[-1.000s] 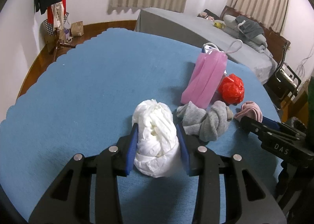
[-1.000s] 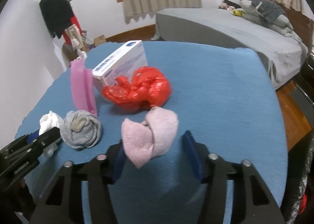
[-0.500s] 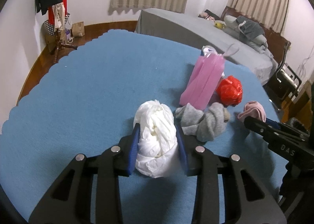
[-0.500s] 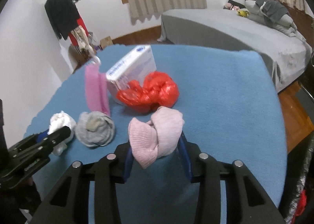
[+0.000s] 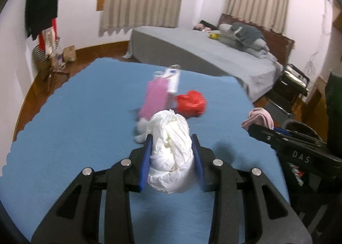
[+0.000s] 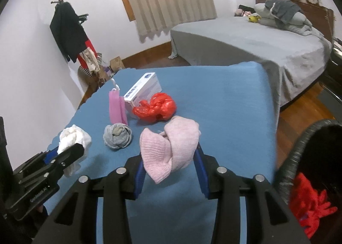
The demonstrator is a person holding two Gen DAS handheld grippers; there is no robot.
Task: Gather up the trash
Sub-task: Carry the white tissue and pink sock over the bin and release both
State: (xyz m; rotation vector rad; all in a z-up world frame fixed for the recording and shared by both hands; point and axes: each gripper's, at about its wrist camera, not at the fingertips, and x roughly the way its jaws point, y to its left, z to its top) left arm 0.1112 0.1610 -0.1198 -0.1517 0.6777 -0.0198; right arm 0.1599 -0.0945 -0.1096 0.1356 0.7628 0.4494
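My left gripper [image 5: 172,140] is shut on a crumpled white wad [image 5: 171,154], held just above the blue tablecloth [image 5: 74,128]. In the right wrist view the same left gripper [image 6: 64,154] and white wad [image 6: 73,138] show at the lower left. My right gripper [image 6: 170,159] is shut on a pink knitted bundle [image 6: 171,143], also off the cloth. On the table lie a grey sock ball [image 6: 117,136], a red plastic bag [image 6: 156,108], a pink paper bag [image 6: 116,108] and a white box [image 6: 143,89]. The right gripper [image 5: 263,131] with the pink bundle [image 5: 259,118] appears at the right of the left wrist view.
A dark bin [image 6: 307,143] stands off the table's right edge, with something red [image 6: 310,197] inside. Beyond the table is a grey bed [image 6: 256,38]. A coat rack [image 6: 68,30] stands in the left corner. The table's right half [image 6: 224,105] is bare blue cloth.
The right jaws closed on the pink bundle, which lay loose between them a second ago. Both grippers have since risen and swung right with their loads; the left view is blurred.
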